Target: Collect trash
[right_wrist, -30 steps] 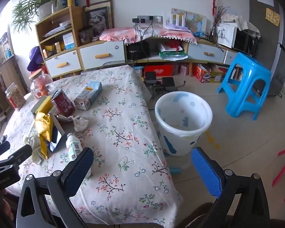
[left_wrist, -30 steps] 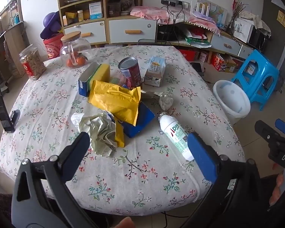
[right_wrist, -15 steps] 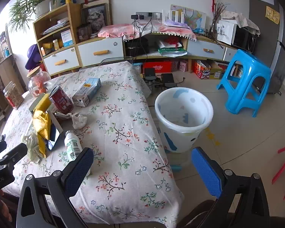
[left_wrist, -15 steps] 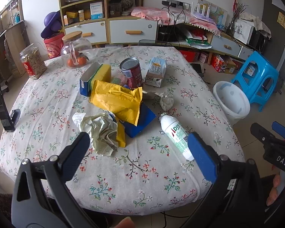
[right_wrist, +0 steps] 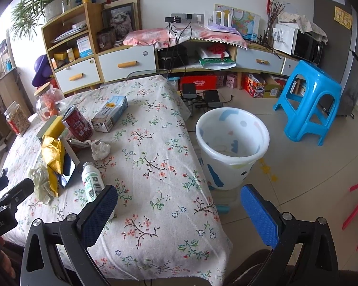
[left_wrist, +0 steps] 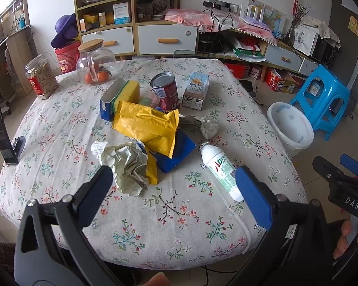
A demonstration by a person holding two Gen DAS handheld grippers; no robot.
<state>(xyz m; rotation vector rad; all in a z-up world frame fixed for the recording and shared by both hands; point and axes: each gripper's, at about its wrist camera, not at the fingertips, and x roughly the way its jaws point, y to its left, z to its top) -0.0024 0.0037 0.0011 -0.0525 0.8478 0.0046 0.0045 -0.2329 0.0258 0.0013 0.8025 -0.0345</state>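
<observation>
Trash lies on a table with a floral cloth (left_wrist: 59,124): a crumpled paper ball (left_wrist: 128,166), a yellow snack bag (left_wrist: 148,124), a blue wrapper (left_wrist: 179,150), a small tissue wad (left_wrist: 209,128), a white bottle lying flat (left_wrist: 220,166) (right_wrist: 92,181), a red can (left_wrist: 165,91) and a milk carton (left_wrist: 195,90). A white bin (right_wrist: 231,147) (left_wrist: 291,126) stands on the floor right of the table. My left gripper (left_wrist: 174,190) hangs open over the near table edge, holding nothing. My right gripper (right_wrist: 179,207) is open above the table's right corner, beside the bin.
A glass jar with oranges (left_wrist: 95,64), a jar of snacks (left_wrist: 41,77) and a black stand (left_wrist: 2,135) sit on the table's left. A blue stool (right_wrist: 310,100) stands beyond the bin. Shelves and drawers (left_wrist: 136,23) line the back wall.
Both grippers have drifted slightly; the right wrist view has moved a little toward the table and bin. Nothing on the table has moved.
</observation>
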